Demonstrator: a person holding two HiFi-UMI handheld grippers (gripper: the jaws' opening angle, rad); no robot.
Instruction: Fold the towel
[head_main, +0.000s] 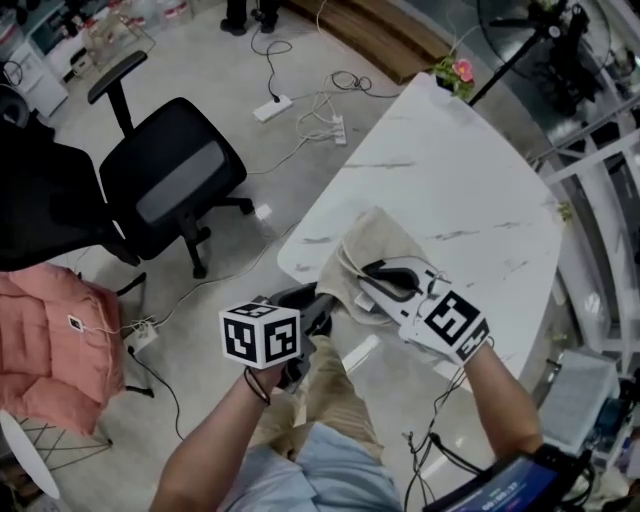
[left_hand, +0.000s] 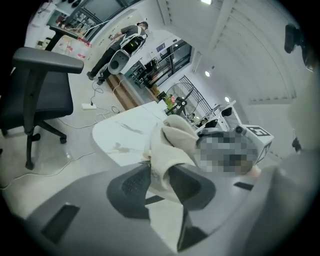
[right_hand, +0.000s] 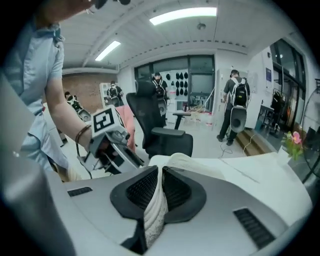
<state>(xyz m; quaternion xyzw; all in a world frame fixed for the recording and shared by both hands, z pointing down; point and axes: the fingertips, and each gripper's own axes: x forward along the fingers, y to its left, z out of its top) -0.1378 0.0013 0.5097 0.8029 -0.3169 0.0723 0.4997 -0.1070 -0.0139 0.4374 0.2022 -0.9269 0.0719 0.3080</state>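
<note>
Right hand-held gripper (right_hand: 159, 189) clamped tight on edge of beige towel (head_main: 378, 240). Left hand-held gripper (left_hand: 161, 182) jaws apart, towel fold loose between them. Towel bunched at near edge of white tabletop (head_main: 450, 170).

Towel (head_main: 372, 243): on table (head_main: 450, 180), toward its 7 o'clock edge. Flowers (head_main: 457, 71): table's 12 o'clock end. Chair (head_main: 175, 185): 9 o'clock of table. Power strip (head_main: 272, 107): 10 o'clock. Cushion (head_main: 50, 345): 7 o'clock of chair.
</note>
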